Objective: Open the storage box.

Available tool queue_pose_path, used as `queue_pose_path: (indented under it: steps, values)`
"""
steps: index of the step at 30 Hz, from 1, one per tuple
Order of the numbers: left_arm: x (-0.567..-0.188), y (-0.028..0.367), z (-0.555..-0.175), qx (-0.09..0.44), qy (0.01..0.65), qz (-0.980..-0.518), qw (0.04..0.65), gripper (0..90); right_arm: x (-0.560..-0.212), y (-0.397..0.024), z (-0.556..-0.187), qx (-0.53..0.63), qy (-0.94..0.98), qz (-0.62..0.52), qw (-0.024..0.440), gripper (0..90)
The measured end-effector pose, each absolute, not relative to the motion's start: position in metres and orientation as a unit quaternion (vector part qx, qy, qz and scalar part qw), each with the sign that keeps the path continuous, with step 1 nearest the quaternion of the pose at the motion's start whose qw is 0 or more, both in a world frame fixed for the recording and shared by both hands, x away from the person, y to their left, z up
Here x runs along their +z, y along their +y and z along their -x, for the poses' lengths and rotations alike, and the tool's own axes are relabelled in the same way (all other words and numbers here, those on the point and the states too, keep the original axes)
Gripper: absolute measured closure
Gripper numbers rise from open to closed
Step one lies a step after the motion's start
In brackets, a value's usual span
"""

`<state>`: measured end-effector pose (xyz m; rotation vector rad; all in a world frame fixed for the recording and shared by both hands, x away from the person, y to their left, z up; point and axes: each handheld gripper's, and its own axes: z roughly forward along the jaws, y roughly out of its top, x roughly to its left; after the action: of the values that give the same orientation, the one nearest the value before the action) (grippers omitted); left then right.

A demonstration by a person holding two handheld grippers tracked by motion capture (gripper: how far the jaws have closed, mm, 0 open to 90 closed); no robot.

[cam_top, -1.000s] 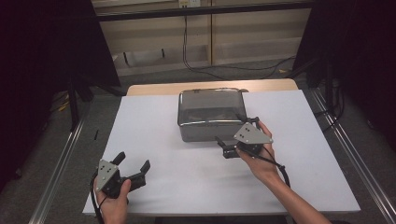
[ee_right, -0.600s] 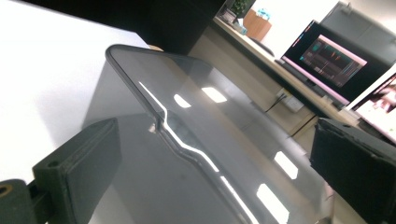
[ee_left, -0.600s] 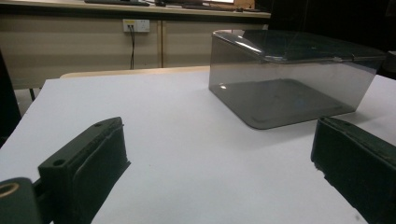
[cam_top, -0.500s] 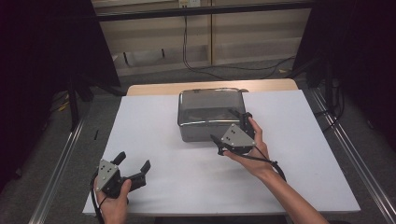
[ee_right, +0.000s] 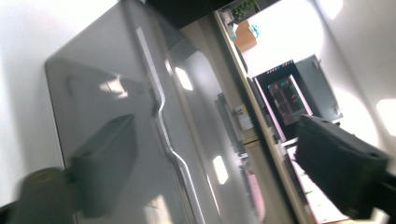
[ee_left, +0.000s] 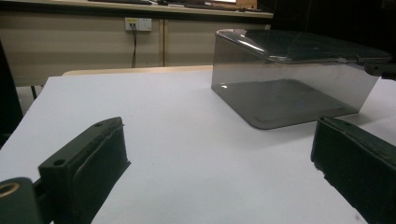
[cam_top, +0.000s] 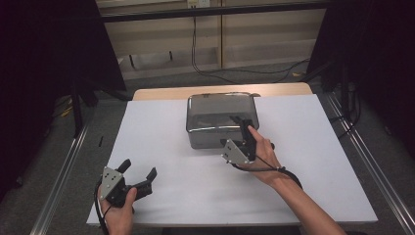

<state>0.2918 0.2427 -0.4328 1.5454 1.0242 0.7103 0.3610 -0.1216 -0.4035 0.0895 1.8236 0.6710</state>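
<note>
A smoky see-through box [cam_top: 215, 115] with a lid stands at the middle back of the white table [cam_top: 156, 132]. My right gripper [cam_top: 243, 123] reaches over the box's front right corner. In the right gripper view the box [ee_right: 140, 140] lies tilted, and its lid edge runs between the jaws of the right gripper [ee_right: 210, 158]. Those jaws have just been closing, but a wide gap remains and neither pad presses on the box. My left gripper [cam_top: 139, 169] rests open near the front left of the table, with nothing between its jaws [ee_left: 219, 158]; the box [ee_left: 289, 88] stands beyond it.
The white sheet [ee_left: 177, 116] covers a wooden tabletop [cam_top: 166, 93] whose back strip shows behind the box. Metal rails [cam_top: 63, 171] run along both sides of the table. Cables [cam_top: 205, 68] lie on the floor behind it.
The right hand has carried its gripper left and forward, from beside the box's right front corner to over the lid edge. The left gripper has stayed still.
</note>
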Motion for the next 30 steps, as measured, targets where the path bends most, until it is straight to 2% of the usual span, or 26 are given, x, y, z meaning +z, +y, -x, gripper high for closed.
queue_pose_path:
  steps: [1, 5, 8, 11, 13, 16, 22, 30]
  values:
    - [-0.433, 0.243, -0.292, 0.3, 0.432, -0.652, 0.546, 3.4, -0.403, -0.122, -0.361, 0.285, 0.775, -0.038, 0.563, 15.9]
    - [-0.433, 0.243, -0.291, 0.301, 0.43, -0.652, 0.547, 3.4, -0.41, -0.116, -0.36, 0.242, 0.783, -0.005, 0.573, 26.2]
    - [-0.433, 0.243, -0.292, 0.3, 0.431, -0.652, 0.546, 3.4, -0.413, -0.115, -0.36, 0.229, 0.783, 0.004, 0.578, 29.2]
    - [-0.433, 0.243, -0.292, 0.3, 0.431, -0.652, 0.547, 3.4, -0.415, -0.115, -0.362, 0.219, 0.79, 0.005, 0.573, 38.1]
    - [-0.433, 0.243, -0.292, 0.301, 0.43, -0.652, 0.546, 3.4, -0.415, -0.114, -0.362, 0.214, 0.792, 0.007, 0.572, 40.0]
    - [-0.433, 0.243, -0.292, 0.301, 0.431, -0.653, 0.546, 3.4, -0.416, -0.112, -0.361, 0.186, 0.791, 0.03, 0.582, 47.3]
    - [-0.432, 0.242, -0.292, 0.301, 0.429, -0.653, 0.548, 3.4, -0.422, -0.108, -0.363, 0.161, 0.795, 0.04, 0.584, 56.3]
    - [-0.433, 0.243, -0.292, 0.301, 0.43, -0.653, 0.547, 3.4, -0.424, -0.106, -0.362, 0.156, 0.796, 0.044, 0.584, 62.9]
